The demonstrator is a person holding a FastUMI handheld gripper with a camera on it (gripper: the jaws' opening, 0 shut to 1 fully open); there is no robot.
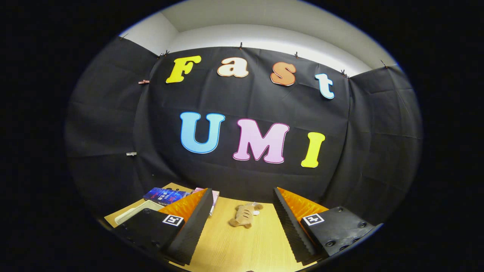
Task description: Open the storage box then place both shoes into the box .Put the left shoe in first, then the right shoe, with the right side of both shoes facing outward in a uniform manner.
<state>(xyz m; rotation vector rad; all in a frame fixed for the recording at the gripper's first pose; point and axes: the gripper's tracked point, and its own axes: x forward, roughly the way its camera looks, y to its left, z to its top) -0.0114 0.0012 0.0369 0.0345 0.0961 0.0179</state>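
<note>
Jaws standing wide apart, gripper (242, 223) holding nothing and touching nothing. Going left to right — a dark blue box (165, 195) and a pale tray (132, 214) are sitting beyond the left finger, a small tan plush toy (244, 215) is lying on the wooden table (242, 249) between the fingers. Storage box and shoes — cannot tell where. Risk: reaching forward blind and grabbing the toy or clutter instead.

Wooden table (234, 245) carries a plush toy (244, 216), blue box (165, 195), white tray (132, 214).
</note>
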